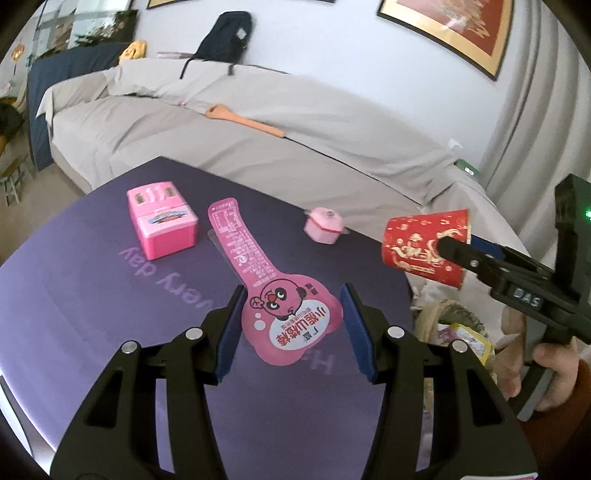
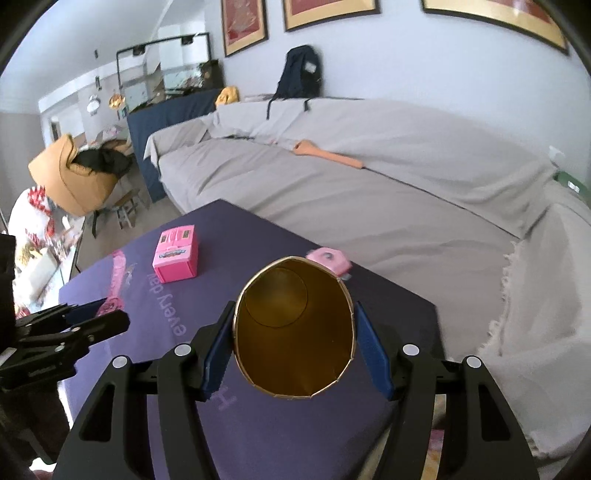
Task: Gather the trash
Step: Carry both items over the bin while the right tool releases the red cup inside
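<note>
A pink guitar-shaped snack wrapper [image 1: 273, 291] lies flat on the purple table [image 1: 92, 295]. My left gripper [image 1: 291, 325] is open, its blue pads either side of the wrapper's wide end, not touching it. My right gripper [image 2: 295, 339] is shut on a red and gold paper cup [image 2: 295, 332], squeezed oval, its gold inside facing the camera. In the left wrist view the cup [image 1: 424, 247] hangs past the table's right edge, above a woven basket [image 1: 439, 325]. The left gripper [image 2: 92, 317] also shows at the left of the right wrist view, with the wrapper [image 2: 116, 284] beside it.
A pink toy box [image 1: 162, 218] and a small pink pot [image 1: 323, 225] stand on the table. The woven basket holds some packets. A grey-covered sofa [image 1: 295, 122] runs behind the table, with a dark backpack [image 1: 225, 33] on its back.
</note>
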